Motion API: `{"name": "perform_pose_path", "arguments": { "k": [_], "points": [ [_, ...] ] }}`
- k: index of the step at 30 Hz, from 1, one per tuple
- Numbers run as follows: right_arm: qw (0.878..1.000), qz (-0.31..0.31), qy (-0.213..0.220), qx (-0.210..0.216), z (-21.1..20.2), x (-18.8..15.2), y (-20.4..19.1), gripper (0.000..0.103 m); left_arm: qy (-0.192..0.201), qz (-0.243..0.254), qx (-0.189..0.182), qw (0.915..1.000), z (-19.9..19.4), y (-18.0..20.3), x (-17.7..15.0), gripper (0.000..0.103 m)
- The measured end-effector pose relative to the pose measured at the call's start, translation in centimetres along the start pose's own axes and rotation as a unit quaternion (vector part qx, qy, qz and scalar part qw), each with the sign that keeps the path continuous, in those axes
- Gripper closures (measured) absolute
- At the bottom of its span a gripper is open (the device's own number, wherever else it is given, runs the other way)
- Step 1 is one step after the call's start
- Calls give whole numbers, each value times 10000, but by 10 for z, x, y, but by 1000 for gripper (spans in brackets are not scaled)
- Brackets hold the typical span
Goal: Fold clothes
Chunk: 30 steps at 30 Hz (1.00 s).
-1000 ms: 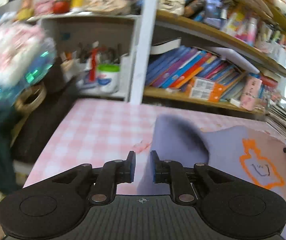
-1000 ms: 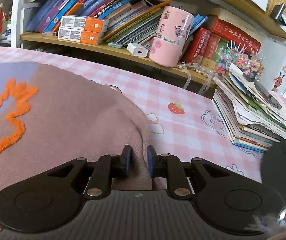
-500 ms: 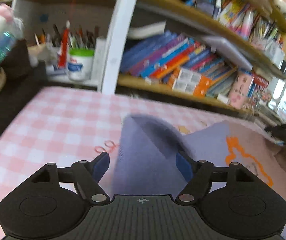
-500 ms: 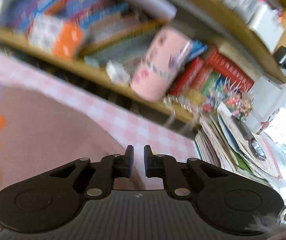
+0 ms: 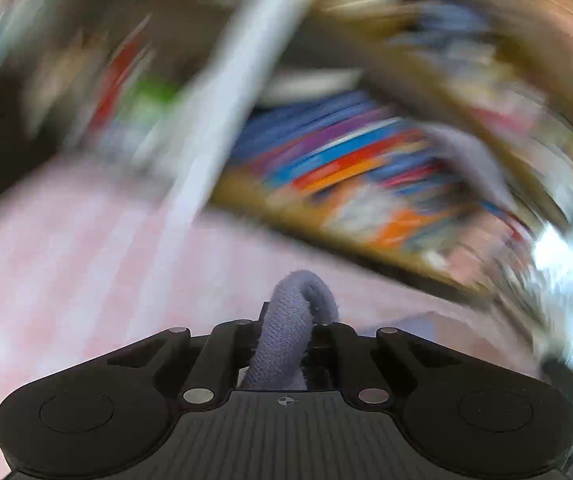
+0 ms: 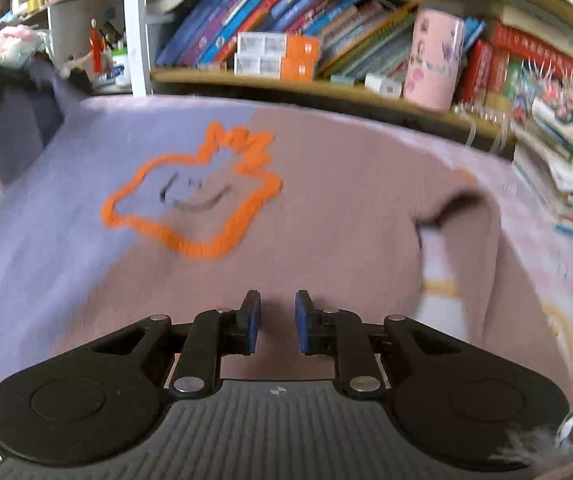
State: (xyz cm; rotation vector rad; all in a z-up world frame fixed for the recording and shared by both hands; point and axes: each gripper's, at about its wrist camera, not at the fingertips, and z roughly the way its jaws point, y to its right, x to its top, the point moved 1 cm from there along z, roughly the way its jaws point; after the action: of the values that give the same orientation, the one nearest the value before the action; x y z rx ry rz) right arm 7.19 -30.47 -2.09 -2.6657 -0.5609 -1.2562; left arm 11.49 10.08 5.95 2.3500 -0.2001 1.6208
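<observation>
The left tool, spread wide half a second ago, now pinches a lilac sleeve cuff and swings fast, blurring its view. The right tool has let go, slightly parted above the two-tone sweatshirt spread on the checked surface; a sleeve fold looks underway.

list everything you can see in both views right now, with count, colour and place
sweater: one, lavender and dusty pink with an orange outlined figure, spread on the table
sleeve fold: one, lavender knit, pinched in the left tool
tablecloth: one, pink and white check, under the sweater
books: many, mostly blue, purple and red, leaning on the shelf
boxes: two, white and orange, stacked on the shelf
canister: one, pink, on the shelf
paper stack: one pile, mixed colours, far right of the table
left tool: black, shut on the sleeve fold
right tool: black with blue pads, open above the sweater
</observation>
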Motion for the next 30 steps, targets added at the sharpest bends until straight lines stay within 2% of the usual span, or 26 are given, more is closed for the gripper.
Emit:
{"name": "perform_pose_path", "arguments": {
  "k": [1, 2, 3, 4, 5, 6, 7, 9, 10, 12, 13, 14, 15, 17, 19, 21, 23, 25, 27, 28, 30],
  "points": [
    [10000, 20, 22, 7, 0, -3, -1, 86, 204, 991, -221, 9946, -15, 37, 1, 96],
    [10000, 52, 35, 19, 0, -4, -2, 86, 313, 2130, -512, 9752, -31, 78, -8, 95],
    [10000, 80, 34, 30, 1, -5, -2, 86, 290, 3210, -782, 9434, -45, 115, -26, 87],
    [10000, 60, 40, 22, 1, -4, -2, 86, 128, 4106, -1022, 9060, -55, 145, -49, 85],
    [10000, 41, 47, 13, 2, -4, -3, 86, -138, 4747, -1242, 8713, -61, 168, -75, 83],
    [10000, 22, 53, 5, 2, -4, -4, 86, -418, 5108, -1410, 8471, -63, 182, -99, 78],
    [10000, 3, 60, -3, 3, -3, -5, 86, -590, 5139, -1420, 8439, -64, 185, -112, 76],
    [10000, -17, 81, 21, 4, -3, -4, 86, -849, 5005, -1332, 8512, -63, 183, -131, 74],
    [9999, -25, 96, 47, 4, -3, -3, 86, -866, 4813, -1174, 8643, -65, 178, -133, 73],
    [9998, -47, 137, 111, 5, -5, -1, 85, -797, 4075, -741, 9067, -75, 158, -124, 56],
    [9998, -49, 152, 131, 5, -5, 0, 85, -762, 3636, -572, 9267, -83, 147, -117, 52],
    [9997, -44, 168, 144, 5, -6, 0, 85, -740, 3283, -518, 9402, -89, 139, -113, 41],
    [9997, -38, 187, 151, 5, -7, 1, 85, -723, 2963, -510, 9510, -96, 131, -109, 32],
    [9996, -25, 239, 154, 5, -9, 0, 85, -685, 2311, -493, 9692, -109, 116, -101, 27],
    [9994, 4, 295, 154, 4, -12, 0, 85, -645, 1650, -473, 9830, -122, 102, -94, 26],
    [9993, 23, 338, 145, 4, -13, 0, 85, -620, 950, -450, 9925, -130, 86, -88, 25],
    [9993, 27, 355, 138, 4, -14, -1, 85, -625, 190, -423, 9970, -131, 69, -84, 25],
    [9992, 28, 367, 135, 4, -15, -1, 84, -727, -556, -381, 9951, -126, 50, -83, 24],
    [9992, 29, 374, 146, 4, -15, -1, 84, -1022, -1217, -312, 9868, -116, 37, -86, 24],
    [9992, 32, 371, 156, 4, -15, -1, 84, -1136, -1295, -330, 9845, -112, 37, -88, 25],
    [9991, 38, 375, 177, 4, -15, 0, 84, -1247, -1109, -458, 9849, -104, 45, -91, 27]
  ]
}}
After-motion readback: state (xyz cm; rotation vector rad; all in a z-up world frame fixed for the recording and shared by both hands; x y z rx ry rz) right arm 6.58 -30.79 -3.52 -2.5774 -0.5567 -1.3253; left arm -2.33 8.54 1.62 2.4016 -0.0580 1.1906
